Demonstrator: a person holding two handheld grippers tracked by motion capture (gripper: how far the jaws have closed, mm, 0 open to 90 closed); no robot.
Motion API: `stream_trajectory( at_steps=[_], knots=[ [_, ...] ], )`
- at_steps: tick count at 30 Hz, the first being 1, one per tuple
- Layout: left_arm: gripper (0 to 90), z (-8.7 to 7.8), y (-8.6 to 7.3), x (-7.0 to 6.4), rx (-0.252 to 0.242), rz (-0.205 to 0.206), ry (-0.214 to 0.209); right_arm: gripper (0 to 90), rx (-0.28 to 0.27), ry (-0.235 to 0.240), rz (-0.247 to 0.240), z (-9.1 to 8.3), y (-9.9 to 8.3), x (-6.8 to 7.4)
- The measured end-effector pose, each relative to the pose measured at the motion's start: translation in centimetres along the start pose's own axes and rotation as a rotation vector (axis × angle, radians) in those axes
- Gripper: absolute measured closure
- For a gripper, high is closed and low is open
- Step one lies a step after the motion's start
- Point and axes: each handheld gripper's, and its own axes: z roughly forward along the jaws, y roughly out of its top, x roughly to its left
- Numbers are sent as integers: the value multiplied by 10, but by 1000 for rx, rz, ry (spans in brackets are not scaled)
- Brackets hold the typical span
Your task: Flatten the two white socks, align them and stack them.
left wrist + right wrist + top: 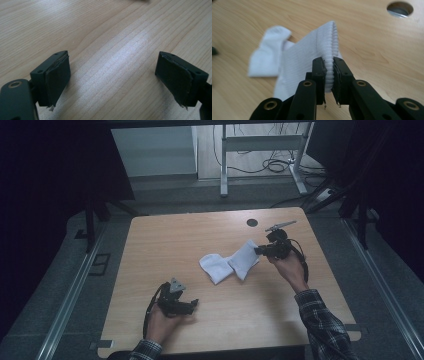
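A white sock (243, 259) lies near the middle of the wooden table (165, 250), its ribbed cuff lifted off the surface. My right gripper (258, 251) is shut on that cuff (329, 57), which is pinched between the two jaws in the right gripper view. The rest of the sock (268, 56) rests folded on the wood, toe end (214, 265) towards the left. My left gripper (195, 303) sits low near the table's front edge, apart from the sock. Its pads (58, 77) stand wide open over bare wood with nothing between them.
A round cable hole (252, 222) is cut in the table near the far edge, right of centre, also seen as the hole (400, 9) in the right gripper view. Beyond the table stand a metal desk frame (260, 150) and floor cables (275, 165).
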Motion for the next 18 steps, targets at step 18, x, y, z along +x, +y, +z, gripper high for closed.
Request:
stream_trajectory(
  at_steps=[18],
  knots=[
    [130,0,0,0,-1,1,1,805,-193,70,-8,-77,62,33]
  ],
)
